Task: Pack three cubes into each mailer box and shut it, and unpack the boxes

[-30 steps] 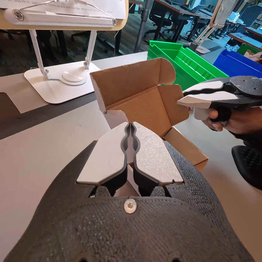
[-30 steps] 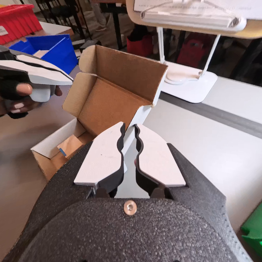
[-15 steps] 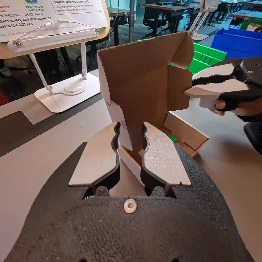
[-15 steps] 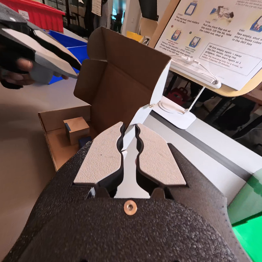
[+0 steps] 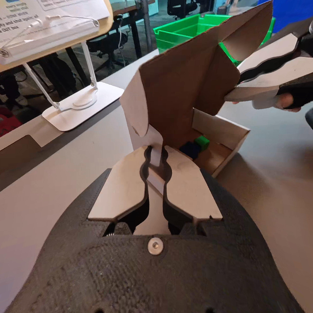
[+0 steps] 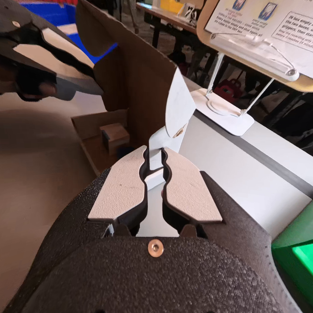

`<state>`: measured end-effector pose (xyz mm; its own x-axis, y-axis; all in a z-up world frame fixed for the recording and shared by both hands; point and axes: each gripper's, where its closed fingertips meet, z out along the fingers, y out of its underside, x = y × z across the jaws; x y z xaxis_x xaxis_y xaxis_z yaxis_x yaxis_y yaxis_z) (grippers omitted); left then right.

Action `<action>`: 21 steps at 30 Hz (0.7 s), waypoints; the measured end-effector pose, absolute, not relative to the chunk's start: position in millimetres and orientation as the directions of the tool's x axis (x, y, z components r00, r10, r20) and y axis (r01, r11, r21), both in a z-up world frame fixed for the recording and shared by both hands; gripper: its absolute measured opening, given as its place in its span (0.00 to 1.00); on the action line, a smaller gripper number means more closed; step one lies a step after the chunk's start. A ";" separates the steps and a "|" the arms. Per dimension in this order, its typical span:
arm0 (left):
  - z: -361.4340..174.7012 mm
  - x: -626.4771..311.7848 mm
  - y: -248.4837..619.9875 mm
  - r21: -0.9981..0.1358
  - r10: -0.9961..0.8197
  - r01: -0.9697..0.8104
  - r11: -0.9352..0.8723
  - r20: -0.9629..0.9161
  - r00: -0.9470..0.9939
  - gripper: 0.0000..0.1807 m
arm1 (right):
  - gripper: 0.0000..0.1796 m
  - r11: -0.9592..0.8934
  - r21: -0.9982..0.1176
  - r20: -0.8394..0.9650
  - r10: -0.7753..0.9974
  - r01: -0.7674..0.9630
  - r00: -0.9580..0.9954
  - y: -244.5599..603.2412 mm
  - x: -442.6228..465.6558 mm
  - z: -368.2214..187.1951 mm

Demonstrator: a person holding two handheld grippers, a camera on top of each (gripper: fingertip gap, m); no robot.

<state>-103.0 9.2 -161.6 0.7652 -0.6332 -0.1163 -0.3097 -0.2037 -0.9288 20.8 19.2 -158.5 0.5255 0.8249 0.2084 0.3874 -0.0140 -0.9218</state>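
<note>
A mailer box, brown inside and white outside, stands open on the table with its lid [image 5: 179, 94] upright; it also shows in the right wrist view [image 6: 138, 88]. In its tray [image 5: 220, 128] lie a green cube [image 5: 202, 143] and a dark blue cube [image 5: 189, 149]. The right wrist view shows a tan cube [image 6: 115, 137] and the dark blue cube [image 6: 125, 150]. My left gripper [image 5: 156, 149] is closed on the lid's white side flap [image 5: 155, 159]. My right gripper [image 6: 154, 148] is closed on the opposite side flap [image 6: 155, 159]; it also shows in the left wrist view [image 5: 232, 88].
A white stand holding an instruction sheet [image 5: 81, 108] sits behind the box, also in the right wrist view [image 6: 225, 116]. A green bin [image 5: 183, 33] and a blue bin [image 6: 101, 49] stand near the table's far sides. A dark strip crosses the table. Some 12 cm of space lies between my two pairs of fingers.
The lid swung up from slanted to upright. My left gripper opened, then closed on the side flap. The right gripper kept its hold. The cubes came into view.
</note>
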 end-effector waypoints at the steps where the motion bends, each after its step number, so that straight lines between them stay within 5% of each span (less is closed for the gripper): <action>1: -165.0 -102.1 4.9 -0.921 -0.642 -0.327 -0.210 -0.123 0.757 0.06 | 0.07 -0.008 -0.912 0.226 0.823 0.410 0.521 16.2 21.1 -162.2; 10: -196.3 -96.8 -33.5 -0.832 -0.775 -0.499 -0.242 -0.144 0.616 0.13 | 0.05 -0.022 -0.812 0.273 0.869 0.583 0.412 -1.9 33.3 -196.4; 15: -192.1 -118.1 -53.7 -0.853 -0.817 -0.489 -0.184 -0.144 0.558 0.24 | 0.19 -0.009 -0.809 0.237 0.910 0.588 0.340 -18.1 54.4 -189.2; 21: -142.2 -120.5 -51.0 -0.873 -0.828 -0.487 -0.033 -0.249 0.502 0.36 | 0.39 0.192 -0.755 0.405 0.889 0.627 0.215 -22.2 58.9 -148.4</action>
<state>-120.5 -51.0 -142.2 0.5023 -0.8280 -0.2494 -0.4870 -0.0326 -0.8728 58.9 -22.2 -148.4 0.2154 0.8887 0.4048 0.6274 0.1917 -0.7547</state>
